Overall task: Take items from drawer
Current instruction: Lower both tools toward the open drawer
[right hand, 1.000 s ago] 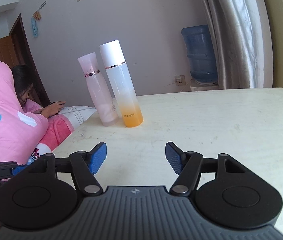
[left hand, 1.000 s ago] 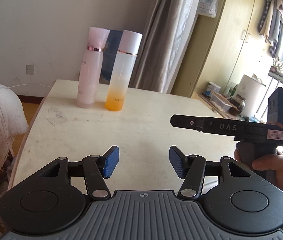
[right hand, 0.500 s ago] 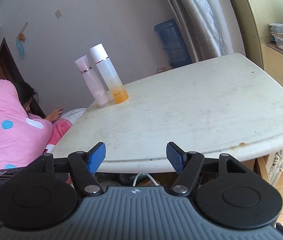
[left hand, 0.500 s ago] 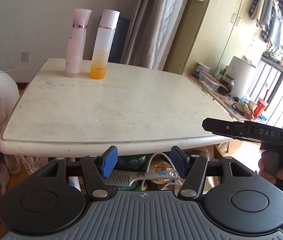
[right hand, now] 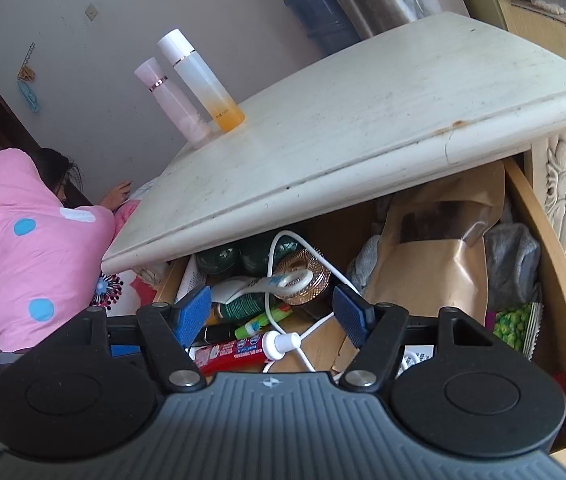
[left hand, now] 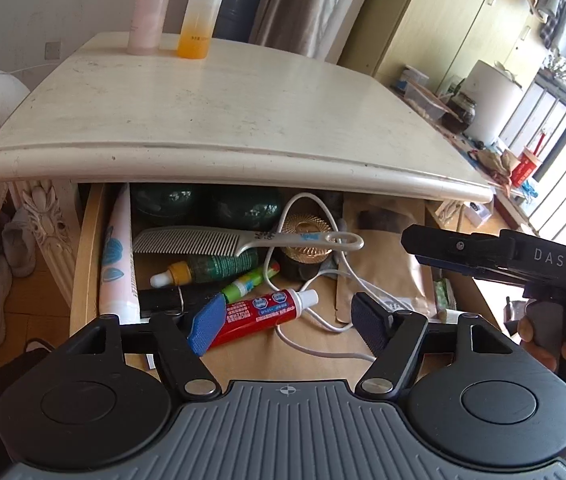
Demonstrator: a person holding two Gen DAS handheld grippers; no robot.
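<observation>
Left tongs (left hand: 287,322) spread wide, jaws just been opening, nothing gripped; red toothpaste tube (left hand: 261,314) lying between and below the pads, not pressed. Right tongs (right hand: 271,314) also released, empty, hovering over the same clutter; seen side-on in the left view as a black bar over the brown paper bags (left hand: 387,256).

Open drawer (left hand: 83,256) under the white tabletop (left hand: 219,112), full.

Nearest: toothpaste tube, partly used, soft and squashy, light. Best taken across the middle of the body, not the cap; white cable (left hand: 315,322) crosses under its cap end and may drag along.

Next: small green glue stick (left hand: 249,282), green dropper bottle (left hand: 203,270) – both rigid, round, likely to roll or slip. White comb (left hand: 243,240) lying across the top, stiff, thin, light; grip the handle, teeth offer little hold. Long white tube (left hand: 117,256) along the left wall.

Further: gold-patterned round lid (left hand: 309,234), possibly a jar, body hidden. Dark green rounds at the back in shadow.

Far: two tall bottles (left hand: 175,8) on the tabletop, not in the drawer.

Right view only: grey cloth (right hand: 517,256) and a green snack packet (right hand: 517,322) at the drawer's right wall; person under a pink blanket (right hand: 23,248) beside the table. Left view only: full comb length, hand (left hand: 563,336) on the right tongs' grip.
</observation>
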